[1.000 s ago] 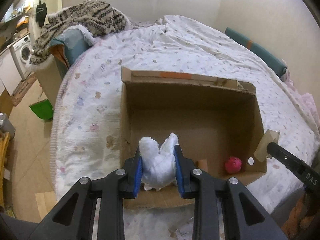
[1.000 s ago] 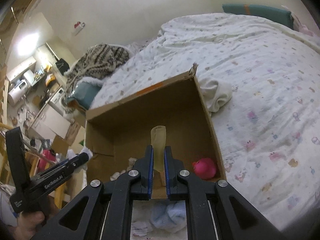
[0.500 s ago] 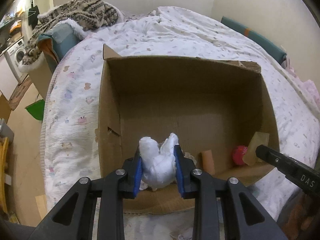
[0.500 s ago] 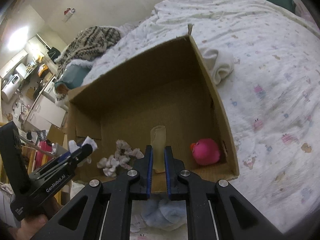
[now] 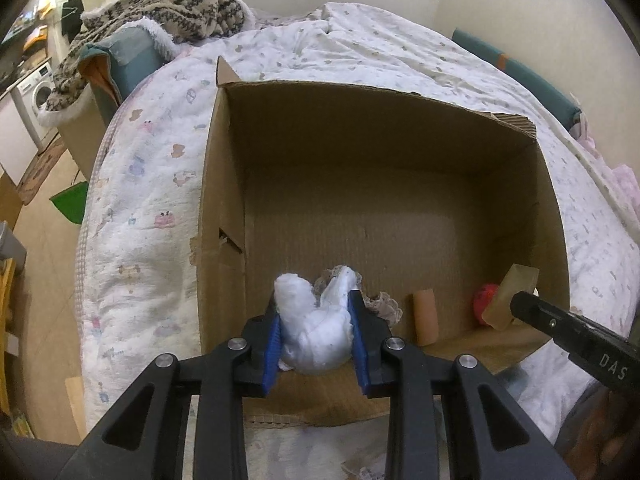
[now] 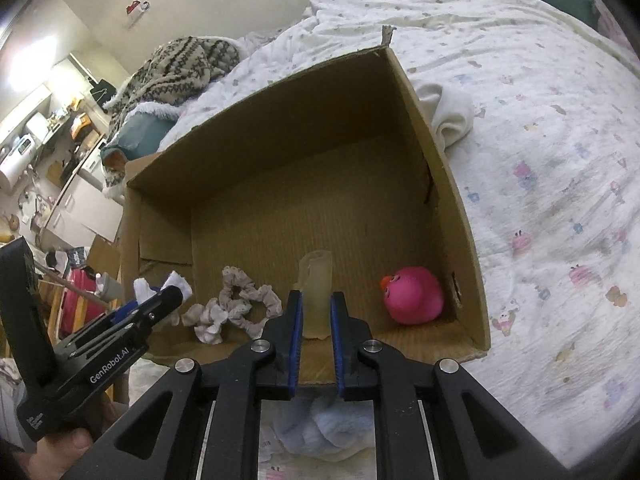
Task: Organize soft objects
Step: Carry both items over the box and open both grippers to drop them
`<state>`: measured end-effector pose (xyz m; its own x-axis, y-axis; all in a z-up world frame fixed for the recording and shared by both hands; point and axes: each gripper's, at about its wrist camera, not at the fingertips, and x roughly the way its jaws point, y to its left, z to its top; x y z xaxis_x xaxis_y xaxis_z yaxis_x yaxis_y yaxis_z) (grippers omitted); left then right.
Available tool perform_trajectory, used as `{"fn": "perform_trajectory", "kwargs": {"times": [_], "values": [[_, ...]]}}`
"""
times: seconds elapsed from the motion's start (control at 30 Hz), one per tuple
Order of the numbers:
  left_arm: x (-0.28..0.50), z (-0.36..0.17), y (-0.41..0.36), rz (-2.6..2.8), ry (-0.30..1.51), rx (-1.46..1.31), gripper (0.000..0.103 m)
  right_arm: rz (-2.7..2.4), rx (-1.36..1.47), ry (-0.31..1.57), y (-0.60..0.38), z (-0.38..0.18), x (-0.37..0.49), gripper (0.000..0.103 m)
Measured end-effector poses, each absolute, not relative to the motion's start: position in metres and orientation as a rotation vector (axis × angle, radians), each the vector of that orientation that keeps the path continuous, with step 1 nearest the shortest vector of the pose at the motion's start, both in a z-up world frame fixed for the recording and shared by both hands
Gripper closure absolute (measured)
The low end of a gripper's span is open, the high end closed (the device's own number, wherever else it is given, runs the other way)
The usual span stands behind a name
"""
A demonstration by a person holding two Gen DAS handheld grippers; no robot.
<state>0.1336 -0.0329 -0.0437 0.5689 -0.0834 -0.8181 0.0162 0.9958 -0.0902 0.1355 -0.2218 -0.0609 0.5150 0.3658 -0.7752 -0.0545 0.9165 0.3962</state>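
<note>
An open cardboard box (image 5: 224, 184) (image 6: 448, 184) lies on the bed. My left gripper (image 5: 314, 300) is shut on a white fluffy wad (image 5: 312, 332) just over the box's near-left corner; its tip (image 6: 172, 294) shows in the right wrist view too. My right gripper (image 6: 315, 296) is shut on a pale beige, translucent soft piece (image 6: 316, 280) over the near side of the box, and shows at the right edge (image 5: 520, 300) of the left wrist view. On the box floor lie a pink rubber duck (image 6: 414, 296), frilly scrunchies (image 6: 236, 304) and a brown tube (image 5: 426, 316).
A printed white quilt (image 6: 540, 200) covers the bed around the box. A white cloth (image 6: 452, 116) lies against the box's right wall outside. A light blue cloth (image 6: 316, 428) sits below the grippers. A patterned blanket (image 5: 172, 4) is heaped at the far left.
Both grippers have sunk toward the box with their loads still held. The box fills more of both views, and the scrunchies on its floor have come into sight.
</note>
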Motion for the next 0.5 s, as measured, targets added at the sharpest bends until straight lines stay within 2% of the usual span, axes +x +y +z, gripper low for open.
{"fn": "perform_trajectory", "kwargs": {"times": [0.23, 0.5], "values": [[0.132, -0.044, -0.033, -0.065, 0.964, -0.083, 0.076, 0.254, 0.328, 1.017, -0.219, -0.064, 0.138, 0.089], [0.128, -0.043, -0.045, -0.088, 0.963, -0.056, 0.065, 0.256, 0.329, 1.021, -0.218, -0.065, 0.138, 0.089]]}}
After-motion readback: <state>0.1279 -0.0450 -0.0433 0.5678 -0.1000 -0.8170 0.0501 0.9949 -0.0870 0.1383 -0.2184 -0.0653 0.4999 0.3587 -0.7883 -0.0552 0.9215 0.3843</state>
